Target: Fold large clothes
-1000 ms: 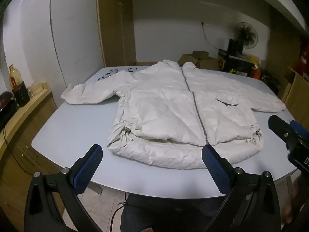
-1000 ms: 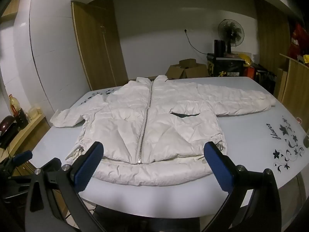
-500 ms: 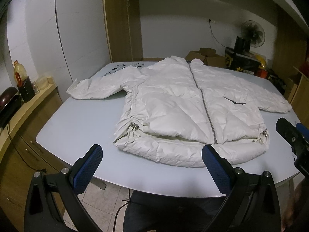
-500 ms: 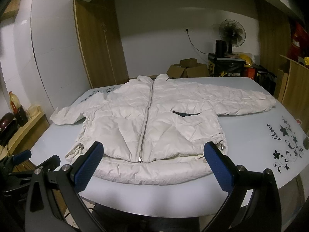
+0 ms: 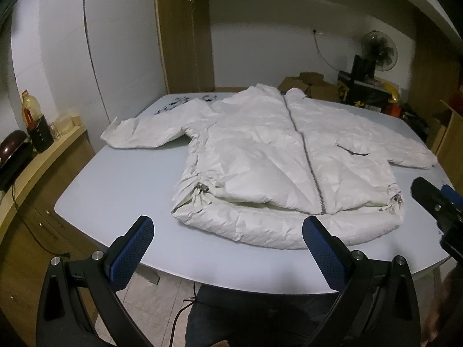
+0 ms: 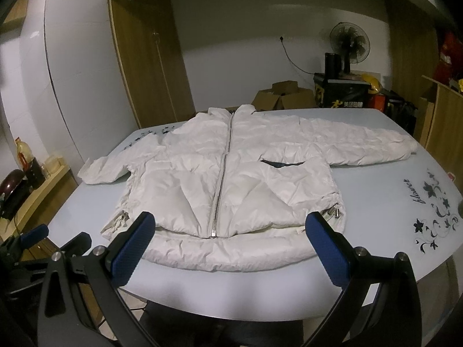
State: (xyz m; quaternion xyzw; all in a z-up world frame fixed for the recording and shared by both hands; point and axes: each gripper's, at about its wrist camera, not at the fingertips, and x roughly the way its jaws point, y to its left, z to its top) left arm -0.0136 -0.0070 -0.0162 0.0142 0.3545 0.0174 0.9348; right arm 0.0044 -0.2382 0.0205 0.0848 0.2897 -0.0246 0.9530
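A white puffer jacket (image 5: 277, 162) lies flat and zipped on the pale blue table (image 5: 115, 190), front up, collar at the far side, both sleeves spread out. It also shows in the right wrist view (image 6: 231, 185). My left gripper (image 5: 227, 238) is open and empty, held above the table's near edge, short of the jacket's hem. My right gripper (image 6: 230, 235) is open and empty, also near the hem; its fingers (image 5: 434, 202) show at the right of the left wrist view. The left gripper's fingers (image 6: 43, 237) show at the left of the right wrist view.
A wooden counter (image 5: 37, 162) with a bottle (image 5: 33, 121) stands left of the table. Cardboard boxes (image 6: 283, 97), a black crate and a fan (image 6: 348, 44) stand behind it. A wooden cabinet (image 6: 445, 127) is at the right. The table has a flower print (image 6: 431, 208).
Both grippers have drifted slightly, the left view shifting left so the jacket sits further right in it. Both stay open. The jacket has not moved.
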